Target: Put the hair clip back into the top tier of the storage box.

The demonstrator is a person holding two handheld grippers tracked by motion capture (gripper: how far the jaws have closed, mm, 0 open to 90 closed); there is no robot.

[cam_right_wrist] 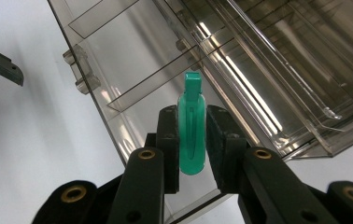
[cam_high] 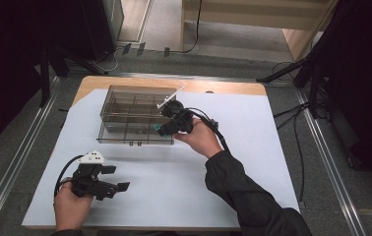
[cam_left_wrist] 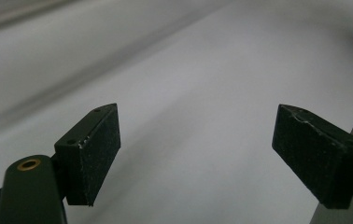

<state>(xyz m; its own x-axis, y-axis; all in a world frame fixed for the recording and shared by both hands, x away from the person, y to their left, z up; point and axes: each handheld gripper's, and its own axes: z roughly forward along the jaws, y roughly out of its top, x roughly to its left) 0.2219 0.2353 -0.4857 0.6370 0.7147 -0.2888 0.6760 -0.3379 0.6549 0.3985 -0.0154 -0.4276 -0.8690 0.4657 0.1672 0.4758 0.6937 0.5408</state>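
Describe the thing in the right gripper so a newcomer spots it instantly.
On the white sheet sits a clear compartment box. At its near edge the right gripper pinches a small green clip, the one bright-coloured item there.

My table (cam_high: 233, 88) is a light wooden top, and its bare wood shows along the far edge and the far left corner; a large white sheet (cam_high: 253, 162) lies flat over nearly all of it, reaching the near edge and both sides; on that sheet, toward the far left, rests a clear smoky plastic organiser box (cam_high: 125, 118), divided into several compartments, its lid open; the box sits wholly on the sheet, its long side roughly parallel to the table's far edge; the table itself stands on grey carpeted floor (cam_high: 322, 196), between two metal rails (cam_high: 21, 157) that run along its left and right.
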